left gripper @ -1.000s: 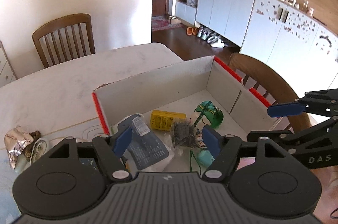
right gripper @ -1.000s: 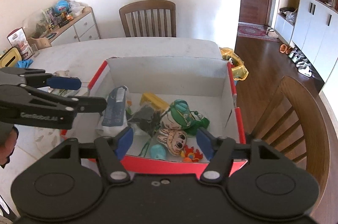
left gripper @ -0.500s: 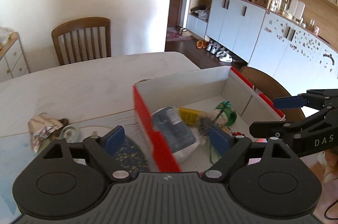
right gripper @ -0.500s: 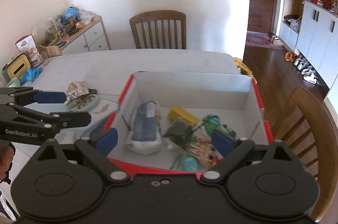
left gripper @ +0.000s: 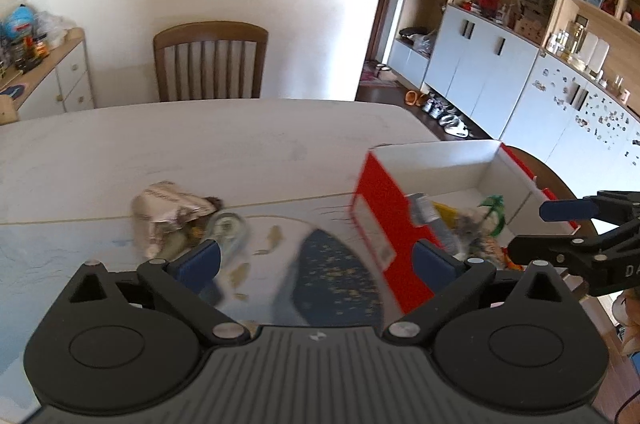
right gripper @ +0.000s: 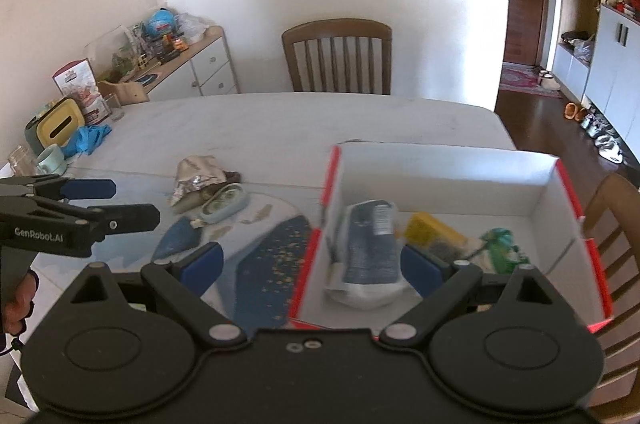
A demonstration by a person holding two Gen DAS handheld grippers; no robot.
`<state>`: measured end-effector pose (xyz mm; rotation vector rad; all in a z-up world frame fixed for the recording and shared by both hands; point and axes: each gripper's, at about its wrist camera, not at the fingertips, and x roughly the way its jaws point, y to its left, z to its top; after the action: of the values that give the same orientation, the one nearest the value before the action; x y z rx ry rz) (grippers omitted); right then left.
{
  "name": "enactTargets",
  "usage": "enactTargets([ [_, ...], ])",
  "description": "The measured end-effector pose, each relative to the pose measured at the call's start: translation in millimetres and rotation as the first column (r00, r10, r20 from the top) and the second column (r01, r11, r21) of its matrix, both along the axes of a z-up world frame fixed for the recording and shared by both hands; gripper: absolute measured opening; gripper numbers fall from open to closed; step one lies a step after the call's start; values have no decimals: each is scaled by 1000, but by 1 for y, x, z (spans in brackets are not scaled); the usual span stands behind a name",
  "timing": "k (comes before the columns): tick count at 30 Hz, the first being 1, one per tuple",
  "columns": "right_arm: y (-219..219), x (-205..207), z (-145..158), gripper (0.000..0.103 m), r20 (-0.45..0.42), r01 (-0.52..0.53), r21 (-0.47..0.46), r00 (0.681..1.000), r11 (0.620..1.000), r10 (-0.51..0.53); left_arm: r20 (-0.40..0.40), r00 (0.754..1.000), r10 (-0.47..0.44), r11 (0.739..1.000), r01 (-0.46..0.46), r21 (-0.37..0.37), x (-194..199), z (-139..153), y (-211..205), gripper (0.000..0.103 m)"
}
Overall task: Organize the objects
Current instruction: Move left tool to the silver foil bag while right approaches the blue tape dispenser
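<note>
A red-and-white cardboard box (right gripper: 554,184) (left gripper: 380,216) stands on the table's right side and holds a grey-blue pouch (right gripper: 370,244), a yellow packet (right gripper: 430,234) and a green toy (right gripper: 502,244). A crumpled foil wrapper (left gripper: 168,212) (right gripper: 198,176) and a pale oval case (left gripper: 226,230) (right gripper: 224,202) lie on the table left of the box. My left gripper (left gripper: 316,258) is open and empty, over the table short of the wrapper. My right gripper (right gripper: 310,262) is open and empty, near the box's left front corner.
A white table (left gripper: 200,144) with a blue patterned mat (right gripper: 268,264). Wooden chairs stand at the far side (right gripper: 338,58) and at the right (right gripper: 616,224). A blue cloth (right gripper: 88,138), a mug (right gripper: 52,160) and a glass jar sit at the table's left edge.
Both grippers have swung left, away from over the box toward the wrapper and case. Both stay open and empty. The box contents have not moved.
</note>
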<state>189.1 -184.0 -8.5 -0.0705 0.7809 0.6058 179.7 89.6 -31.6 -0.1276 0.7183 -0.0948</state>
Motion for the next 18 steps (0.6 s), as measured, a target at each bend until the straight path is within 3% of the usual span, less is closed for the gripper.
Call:
enactTargets([
  [6, 36, -1, -3, 95, -10, -19, -23, 1000, 1000, 18, -7, 999, 40, 999, -40, 1, 1, -7, 45, 103],
  [10, 59, 1, -7, 95, -20, -24, -35, 1000, 999, 24, 0, 998, 66, 996, -65, 54, 6, -12, 71, 103],
  [18, 104, 9, -21, 95, -53, -18, -69, 998, 997, 14, -15, 1000, 25, 992, -23, 127, 32, -33, 123, 103],
])
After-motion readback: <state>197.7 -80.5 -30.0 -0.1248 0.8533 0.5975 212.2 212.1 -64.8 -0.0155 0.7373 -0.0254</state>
